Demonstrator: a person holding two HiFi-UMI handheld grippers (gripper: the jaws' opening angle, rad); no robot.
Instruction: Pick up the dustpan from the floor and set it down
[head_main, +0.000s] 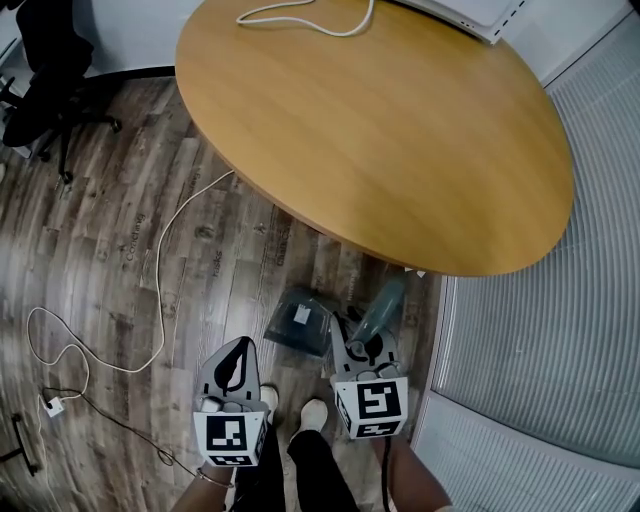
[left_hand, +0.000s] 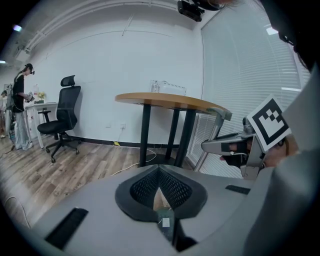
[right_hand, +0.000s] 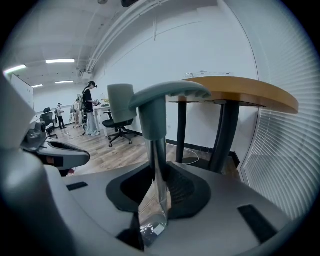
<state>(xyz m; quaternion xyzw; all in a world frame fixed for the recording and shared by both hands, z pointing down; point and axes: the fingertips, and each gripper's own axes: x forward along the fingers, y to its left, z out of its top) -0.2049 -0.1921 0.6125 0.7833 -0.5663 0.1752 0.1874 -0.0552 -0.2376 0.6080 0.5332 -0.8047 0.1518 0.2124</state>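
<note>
The right gripper (right_hand: 157, 176) was clamped on the upright grey-green handle (right_hand: 152, 122) of the dark grey plastic dustpan (head_main: 298, 320), just beside the round wooden table (head_main: 400, 130). The left gripper (left_hand: 159, 171), farther from that table, had its jaws together, empty.

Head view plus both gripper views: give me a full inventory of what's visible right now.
Round wooden table: one, light brown, centre.
White tabletop cable: one, white, table's far edge.
White floor cable: one, white, left of table.
Black office chair: one, black, far left.
Slatted window blinds: one set, pale grey, right.
Grey-green plastic dustpan: one, grey-green, handle in right claw.
Standing people: several, colours unclear, distant background.
White shoes: two, white, bottom centre.
Left claw: one, grey, shut, empty.
Right claw: one, grey, shut on dustpan handle.
</note>
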